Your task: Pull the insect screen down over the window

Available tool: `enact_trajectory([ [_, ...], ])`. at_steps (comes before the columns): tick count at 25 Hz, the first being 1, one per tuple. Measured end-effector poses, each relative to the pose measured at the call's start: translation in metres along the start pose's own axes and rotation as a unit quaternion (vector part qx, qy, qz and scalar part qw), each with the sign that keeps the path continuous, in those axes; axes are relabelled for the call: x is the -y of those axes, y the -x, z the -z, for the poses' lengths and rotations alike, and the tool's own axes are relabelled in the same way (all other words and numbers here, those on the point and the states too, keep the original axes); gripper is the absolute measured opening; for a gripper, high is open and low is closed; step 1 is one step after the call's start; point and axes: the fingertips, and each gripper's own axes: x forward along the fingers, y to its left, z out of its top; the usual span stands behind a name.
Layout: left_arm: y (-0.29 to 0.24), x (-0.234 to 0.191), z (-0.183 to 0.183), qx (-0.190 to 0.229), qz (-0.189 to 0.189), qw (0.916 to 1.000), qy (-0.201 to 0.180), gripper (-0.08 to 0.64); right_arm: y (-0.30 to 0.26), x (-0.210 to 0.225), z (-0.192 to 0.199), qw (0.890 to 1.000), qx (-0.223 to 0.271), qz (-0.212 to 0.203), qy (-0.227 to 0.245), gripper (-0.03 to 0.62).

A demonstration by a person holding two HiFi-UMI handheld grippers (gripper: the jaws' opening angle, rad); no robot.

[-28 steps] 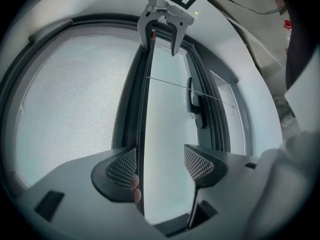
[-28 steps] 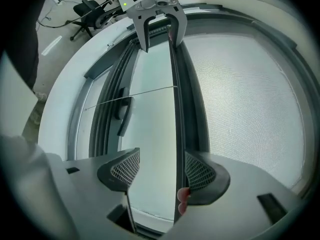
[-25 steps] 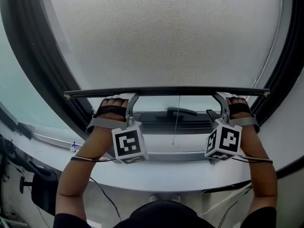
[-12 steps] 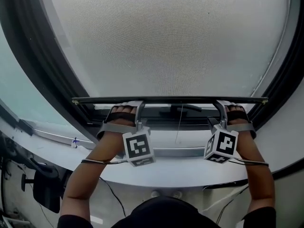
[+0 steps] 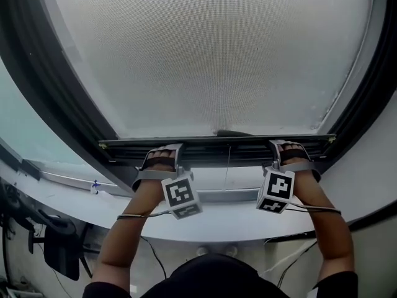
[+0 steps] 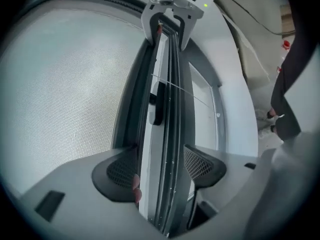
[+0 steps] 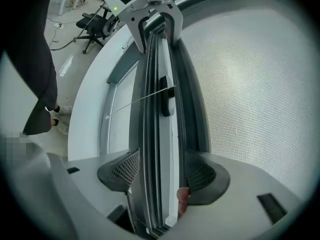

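Across the window, I see the insect screen (image 5: 211,54) drawn nearly to the sill (image 5: 223,179). Its bottom bar (image 5: 217,144) is clamped by my left gripper (image 5: 178,149) and right gripper (image 5: 275,145), either side of centre.

Grey fine-mesh insect screen (image 5: 211,54) drawn flat and taut over most of the dark-framed window (image 5: 62,110), dark metal bottom bar (image 5: 217,144) level along its lower edge, low in the opening, thin pull cord (image 5: 227,165) hanging from mid-bar.
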Motion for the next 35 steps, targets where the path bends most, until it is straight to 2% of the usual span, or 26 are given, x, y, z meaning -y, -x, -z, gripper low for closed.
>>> enact_trajectory([
  [3, -0.008, 0.019, 0.003, -0.004, 0.045, 0.999, -0.006, 0.295, -0.013, -0.02, 0.002, 1.0, -0.001, -0.028, 0.003, 0.284],
  [5, -0.021, 0.038, 0.006, -0.008, 0.061, 0.998, -0.015, 0.295, -0.031, -0.036, 0.006, 1.0, -0.002, -0.027, 0.01, 0.284],
  [8, -0.032, 0.055, 0.007, -0.024, 0.056, 0.9978, -0.026, 0.295, -0.043, -0.05, 0.009, 0.999, -0.012, -0.03, 0.013, 0.284],
  [10, -0.034, 0.055, 0.006, -0.03, 0.053, 0.998, -0.02, 0.295, -0.044, -0.052, 0.009, 0.999, -0.017, -0.034, 0.011, 0.284],
  [16, -0.033, 0.056, 0.004, -0.025, 0.057, 0.998, -0.006, 0.293, -0.043, -0.054, 0.007, 0.999, -0.018, -0.03, 0.001, 0.284],
  [27, -0.037, 0.054, 0.005, -0.032, 0.027, 0.999, -0.015, 0.29, -0.045, -0.05, 0.006, 1.0, -0.018, -0.017, -0.007, 0.27],
  [31, -0.04, 0.051, 0.006, -0.029, 0.016, 0.9994, -0.001, 0.281, -0.045, -0.049, 0.005, 1.0, -0.014, -0.015, -0.011, 0.267],
  [35, -0.033, 0.052, 0.005, -0.035, 0.029, 0.9989, -0.011, 0.281, -0.039, -0.049, 0.005, 1.0, -0.013, -0.025, -0.007, 0.267],
])
